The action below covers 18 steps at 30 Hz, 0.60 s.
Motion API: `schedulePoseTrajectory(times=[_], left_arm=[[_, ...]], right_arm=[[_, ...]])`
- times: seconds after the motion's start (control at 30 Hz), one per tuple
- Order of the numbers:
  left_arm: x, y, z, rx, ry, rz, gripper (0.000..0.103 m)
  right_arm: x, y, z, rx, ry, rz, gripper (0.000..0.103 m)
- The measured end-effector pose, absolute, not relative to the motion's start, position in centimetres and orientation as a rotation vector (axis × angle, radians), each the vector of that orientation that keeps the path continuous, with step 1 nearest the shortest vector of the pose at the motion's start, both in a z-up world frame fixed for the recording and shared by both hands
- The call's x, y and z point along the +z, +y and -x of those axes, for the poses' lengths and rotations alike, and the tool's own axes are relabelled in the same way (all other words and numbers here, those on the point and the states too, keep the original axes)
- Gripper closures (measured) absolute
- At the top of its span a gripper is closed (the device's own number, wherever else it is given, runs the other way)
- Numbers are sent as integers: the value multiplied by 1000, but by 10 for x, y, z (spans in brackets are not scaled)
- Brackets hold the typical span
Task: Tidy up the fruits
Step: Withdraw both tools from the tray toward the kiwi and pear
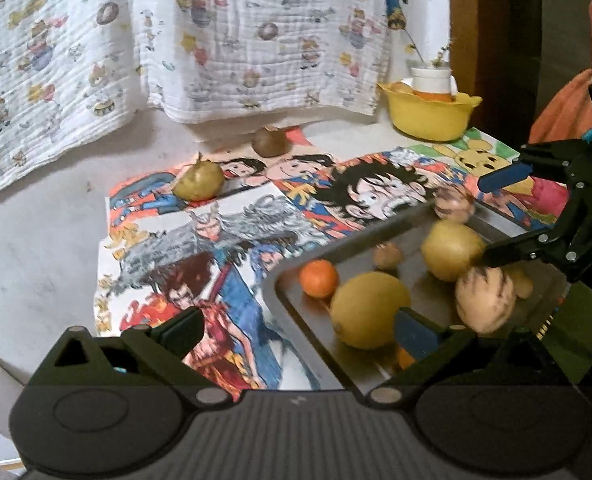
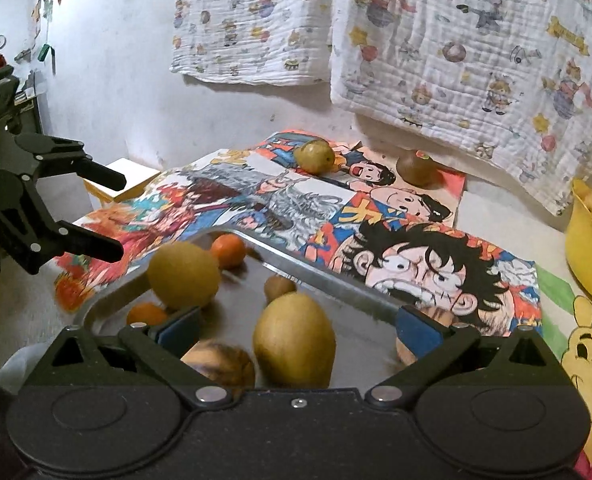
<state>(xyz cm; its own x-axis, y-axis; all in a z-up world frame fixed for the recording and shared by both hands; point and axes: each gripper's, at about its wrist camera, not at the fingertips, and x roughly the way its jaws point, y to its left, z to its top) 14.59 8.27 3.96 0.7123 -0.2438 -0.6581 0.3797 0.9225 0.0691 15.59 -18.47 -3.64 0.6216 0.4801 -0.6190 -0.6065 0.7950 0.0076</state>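
Fruits (image 1: pixel 370 310) on tray (image 1: pixel 296 304), cartoon mat (image 1: pixel 216 248)

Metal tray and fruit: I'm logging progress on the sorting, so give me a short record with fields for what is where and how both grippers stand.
tray: metal tray on the cartoon-print mat
in tray: small orange, two large yellow fruits, striped fruit, small brown fruit
outside tray: greenish pear and brown fruit on the mat
yellow bowl: back right, holds a white cup and fruit
left gripper: open, empty
right gripper: open, empty, above the tray
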Motion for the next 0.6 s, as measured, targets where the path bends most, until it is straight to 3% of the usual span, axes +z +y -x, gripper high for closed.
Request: schedulePoseTrajectory(times=[0.6], left_arm=[[38, 102, -262, -172, 750, -161, 0]], right_arm=[[-10, -162, -275, 574, 653, 281, 1]])
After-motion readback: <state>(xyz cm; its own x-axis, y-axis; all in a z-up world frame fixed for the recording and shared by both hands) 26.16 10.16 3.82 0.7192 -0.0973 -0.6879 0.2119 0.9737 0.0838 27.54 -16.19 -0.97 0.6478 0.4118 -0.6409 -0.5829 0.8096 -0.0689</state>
